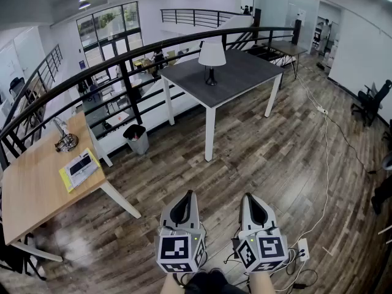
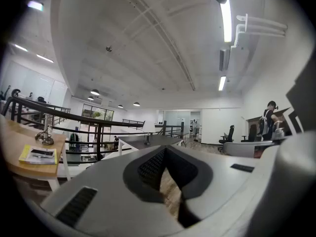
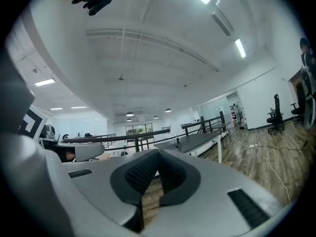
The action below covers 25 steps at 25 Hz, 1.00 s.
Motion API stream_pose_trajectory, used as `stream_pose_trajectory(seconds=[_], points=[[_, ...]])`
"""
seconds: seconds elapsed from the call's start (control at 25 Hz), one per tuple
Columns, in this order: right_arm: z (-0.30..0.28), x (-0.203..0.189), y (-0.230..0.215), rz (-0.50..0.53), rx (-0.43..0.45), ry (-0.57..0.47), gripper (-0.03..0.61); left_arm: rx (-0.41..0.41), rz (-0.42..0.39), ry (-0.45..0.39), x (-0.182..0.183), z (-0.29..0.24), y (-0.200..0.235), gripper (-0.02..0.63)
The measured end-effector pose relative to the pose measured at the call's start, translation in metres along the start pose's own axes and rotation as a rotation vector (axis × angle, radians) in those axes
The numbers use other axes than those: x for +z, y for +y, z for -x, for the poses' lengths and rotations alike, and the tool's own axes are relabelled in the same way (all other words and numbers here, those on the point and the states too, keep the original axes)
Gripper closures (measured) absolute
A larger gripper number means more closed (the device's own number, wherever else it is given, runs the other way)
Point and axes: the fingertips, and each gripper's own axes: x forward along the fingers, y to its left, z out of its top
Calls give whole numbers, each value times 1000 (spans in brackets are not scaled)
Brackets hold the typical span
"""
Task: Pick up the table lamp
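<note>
Table lamp (image 1: 212,57) was out of reach. Nearest, the left gripper (image 1: 184,196) and right gripper (image 1: 252,197) pointed level side by side, jaws pressed together on nothing, seemingly just carried. Beyond the wooden floor (image 1: 257,146), the lamp stood upright on a grey table (image 1: 248,72) beside the railing (image 1: 122,59), well apart from both.

I hold my left gripper (image 1: 185,199) and right gripper (image 1: 252,201) side by side, low before me. Both point level and forward, each with its jaws closed together.
</note>
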Motion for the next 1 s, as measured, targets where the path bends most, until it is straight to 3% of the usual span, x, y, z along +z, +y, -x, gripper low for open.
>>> stream_pose_trajectory(seconds=[0.56,1.0], points=[[0,1,-2,-4,-1,-2,586,5,-11,1,2,-1,0,591],[-16,4,-30,-20,4,-5,584,32,-8,-2,2,-22,-11,591]])
